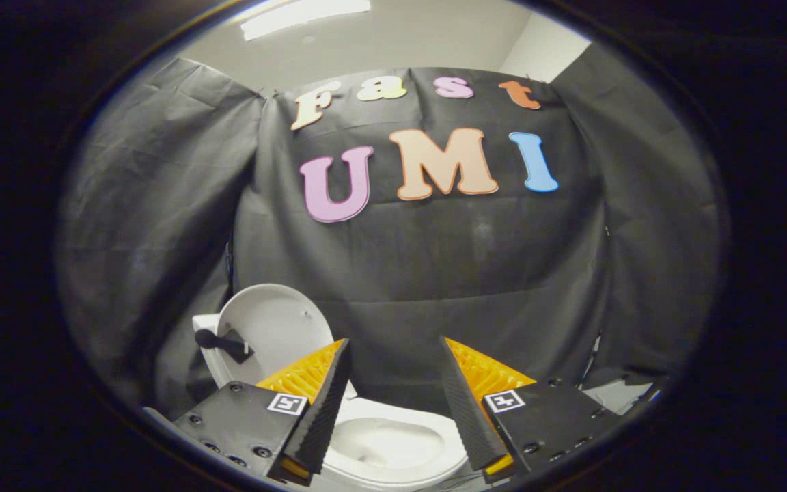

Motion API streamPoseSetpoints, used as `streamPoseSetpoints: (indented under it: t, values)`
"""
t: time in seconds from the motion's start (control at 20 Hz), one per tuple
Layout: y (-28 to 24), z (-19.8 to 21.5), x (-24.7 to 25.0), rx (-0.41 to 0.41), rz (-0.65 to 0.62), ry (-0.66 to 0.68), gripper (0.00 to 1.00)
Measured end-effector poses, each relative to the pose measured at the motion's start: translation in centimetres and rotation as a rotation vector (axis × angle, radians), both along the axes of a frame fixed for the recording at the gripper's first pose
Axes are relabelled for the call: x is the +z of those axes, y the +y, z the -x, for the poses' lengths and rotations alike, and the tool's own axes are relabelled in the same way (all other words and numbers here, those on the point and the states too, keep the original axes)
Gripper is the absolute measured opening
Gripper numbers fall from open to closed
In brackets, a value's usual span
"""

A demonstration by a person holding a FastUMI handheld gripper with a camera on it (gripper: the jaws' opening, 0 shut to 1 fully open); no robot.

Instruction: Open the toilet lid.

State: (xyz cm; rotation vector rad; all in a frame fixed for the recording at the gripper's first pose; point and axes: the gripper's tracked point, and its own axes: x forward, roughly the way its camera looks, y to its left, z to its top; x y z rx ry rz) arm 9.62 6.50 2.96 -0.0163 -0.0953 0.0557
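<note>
The white toilet lid [267, 328] stands raised, leaning back against the cistern beyond my left finger. A black handle [224, 344] sticks out from its inner face. Below and between my fingers lies the open white bowl [393, 444] with its seat rim showing. My gripper [393, 352] is open, with a wide gap between the two orange-and-black fingers [322, 393] and nothing held. It hovers above the bowl, apart from the lid.
Black cloth [434, 273] walls the booth behind and to both sides of the toilet. A pale surface [615, 395] shows low beyond the right finger. White ceiling with a light strip [305, 14] is overhead.
</note>
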Motion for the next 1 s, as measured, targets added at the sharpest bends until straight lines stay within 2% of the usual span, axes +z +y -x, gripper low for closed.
streamPoseSetpoints:
  t: [0.45, 1.0]
  values:
    - [-4.7, 2.0, -3.6, -0.056, 0.071, 0.107, 0.79]
    - [-6.4, 2.3, -4.4, -0.076, 0.041, 0.168, 0.8]
